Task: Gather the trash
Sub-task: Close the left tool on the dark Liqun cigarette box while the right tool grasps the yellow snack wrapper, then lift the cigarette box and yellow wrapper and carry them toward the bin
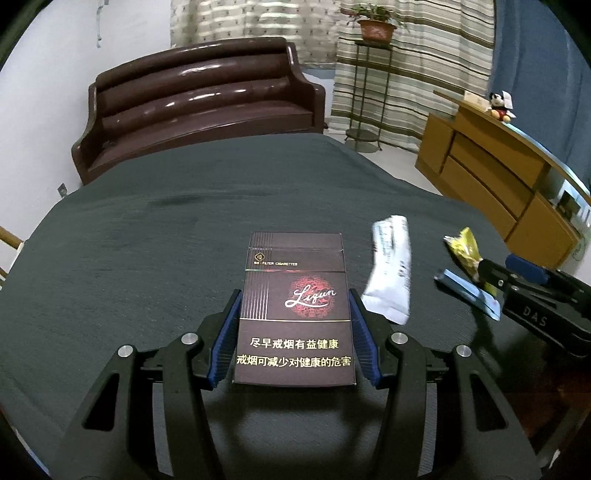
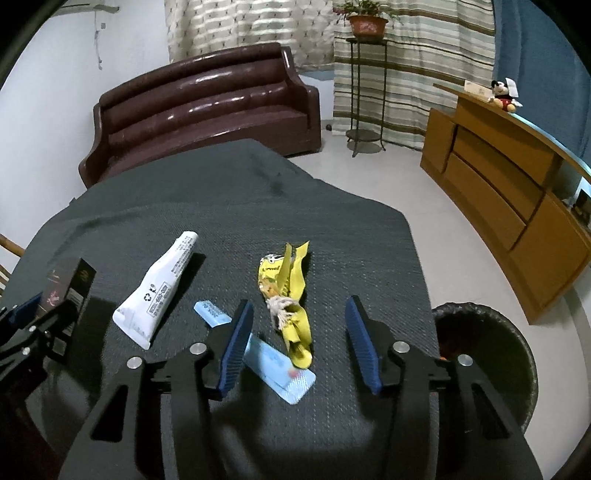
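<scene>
Left gripper [image 1: 293, 332] fingers pinch the dark cardboard cigarette pack [image 1: 295, 306], while right gripper [image 2: 299, 343] fingers sit spread around the crumpled yellow plastic wrapper [image 2: 286, 291], its long axis running straight ahead between them.

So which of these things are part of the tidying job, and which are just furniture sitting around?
Part of the job:
cigarette pack, clamped in the left gripper
white tube
yellow wrapper, between the right gripper's open jaws
blue packet
black bin

Just lying about:
brown sofa
potted plant
wooden cabinet
mouse toy

left claw [image 1: 293, 332] tilted down, pads clamped on something; right claw [image 2: 299, 343] tilted down too, jaws apart, gripping nothing.
</scene>
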`<move>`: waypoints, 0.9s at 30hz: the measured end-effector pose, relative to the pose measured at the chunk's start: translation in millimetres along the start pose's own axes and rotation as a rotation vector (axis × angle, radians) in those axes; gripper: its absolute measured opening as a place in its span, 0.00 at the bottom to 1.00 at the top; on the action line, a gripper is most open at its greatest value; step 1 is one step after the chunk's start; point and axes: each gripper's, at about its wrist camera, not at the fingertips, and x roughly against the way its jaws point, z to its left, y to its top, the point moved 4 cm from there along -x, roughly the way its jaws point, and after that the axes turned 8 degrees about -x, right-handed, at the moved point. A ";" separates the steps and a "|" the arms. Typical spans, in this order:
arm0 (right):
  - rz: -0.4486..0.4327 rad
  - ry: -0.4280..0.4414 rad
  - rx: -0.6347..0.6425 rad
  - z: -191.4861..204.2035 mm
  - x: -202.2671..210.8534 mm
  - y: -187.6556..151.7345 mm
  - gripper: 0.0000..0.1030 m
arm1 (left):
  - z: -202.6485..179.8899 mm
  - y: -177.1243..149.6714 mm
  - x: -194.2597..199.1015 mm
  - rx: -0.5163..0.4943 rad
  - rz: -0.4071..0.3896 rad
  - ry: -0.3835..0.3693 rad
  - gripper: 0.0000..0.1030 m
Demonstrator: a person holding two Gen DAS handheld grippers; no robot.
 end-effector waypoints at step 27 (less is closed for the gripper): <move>-0.001 -0.009 0.015 5.4 6.3 -4.0 0.21 | 2.5 -1.8 -6.0 -0.010 0.009 -0.043 0.52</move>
